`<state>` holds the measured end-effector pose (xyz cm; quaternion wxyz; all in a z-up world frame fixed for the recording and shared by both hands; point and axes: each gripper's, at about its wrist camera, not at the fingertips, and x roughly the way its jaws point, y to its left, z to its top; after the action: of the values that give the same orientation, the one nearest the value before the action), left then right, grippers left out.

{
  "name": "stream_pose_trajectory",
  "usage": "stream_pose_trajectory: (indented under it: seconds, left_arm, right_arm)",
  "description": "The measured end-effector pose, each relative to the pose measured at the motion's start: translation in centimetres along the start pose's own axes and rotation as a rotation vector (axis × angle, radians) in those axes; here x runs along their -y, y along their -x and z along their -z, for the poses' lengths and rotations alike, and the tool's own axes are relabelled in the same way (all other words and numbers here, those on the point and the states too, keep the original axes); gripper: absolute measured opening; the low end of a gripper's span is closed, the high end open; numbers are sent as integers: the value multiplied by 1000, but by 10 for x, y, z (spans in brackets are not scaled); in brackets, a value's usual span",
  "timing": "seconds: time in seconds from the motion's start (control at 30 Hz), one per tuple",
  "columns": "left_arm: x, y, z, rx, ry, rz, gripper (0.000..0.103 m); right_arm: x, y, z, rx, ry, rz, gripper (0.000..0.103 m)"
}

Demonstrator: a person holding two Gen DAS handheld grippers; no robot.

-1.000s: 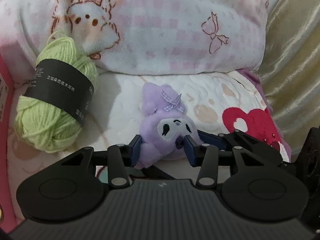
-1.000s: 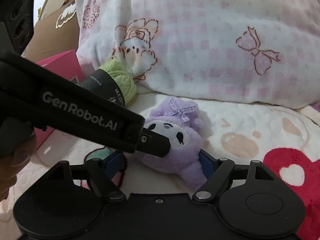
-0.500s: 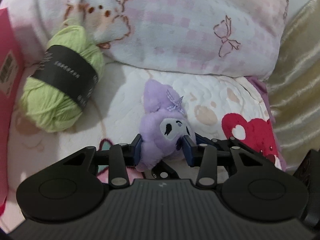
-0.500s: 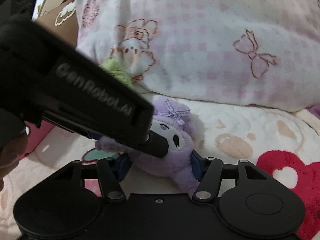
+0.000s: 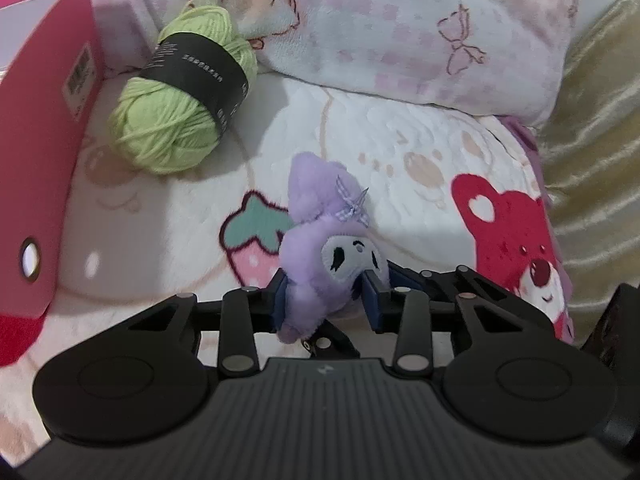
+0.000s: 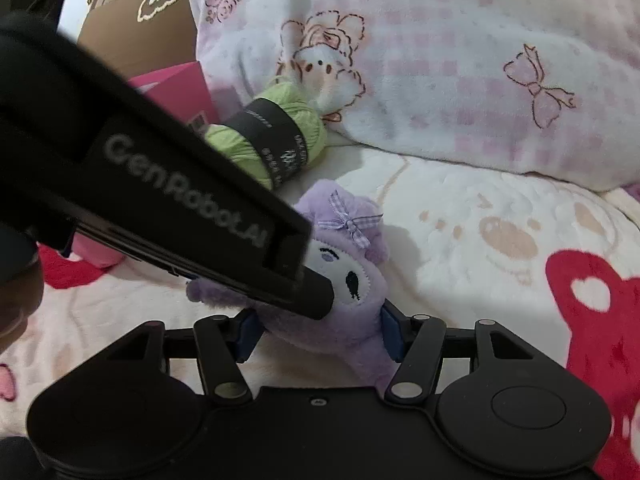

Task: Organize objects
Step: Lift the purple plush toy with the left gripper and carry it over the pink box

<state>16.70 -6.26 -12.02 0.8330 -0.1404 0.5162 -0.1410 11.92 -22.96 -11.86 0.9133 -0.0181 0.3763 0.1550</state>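
Your left gripper (image 5: 326,296) has its jaws closing on the purple plush toy (image 5: 324,264); the blue pads already dent its fur on both sides at the head. Your right gripper (image 6: 318,330) stands about half open, yet both its pads also press the same toy's body (image 6: 344,276), so it is pinched from two directions at once. That double hold looks like a way to steady a soft, floppy thing while you move it.

In the left wrist view the toy sits at the centre, just above the gripper body, over the strawberry print on the blanket (image 5: 400,128). At eleven o'clock lies the green yarn ball (image 5: 180,92), leaning against the pillow (image 5: 400,32). At nine o'clock stands the open pink box (image 5: 44,128), the likely place for the toy, I judge.

In the right wrist view the left gripper's arm crosses from ten o'clock down to the toy's face and reads "GenRobot.AI". The yarn's black band (image 5: 196,68) bears small white print, too fine to read. A barcode sticker (image 5: 80,68) is on the box wall, illegible.
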Motion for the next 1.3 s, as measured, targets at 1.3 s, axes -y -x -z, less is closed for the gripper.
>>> stream_pose_trajectory:
  seconds: [1.3]
  left_arm:
    - [-8,132,61,-128,-108,57,34]
  right_arm:
    - [-95,106,1,-179,-95,-30,64]
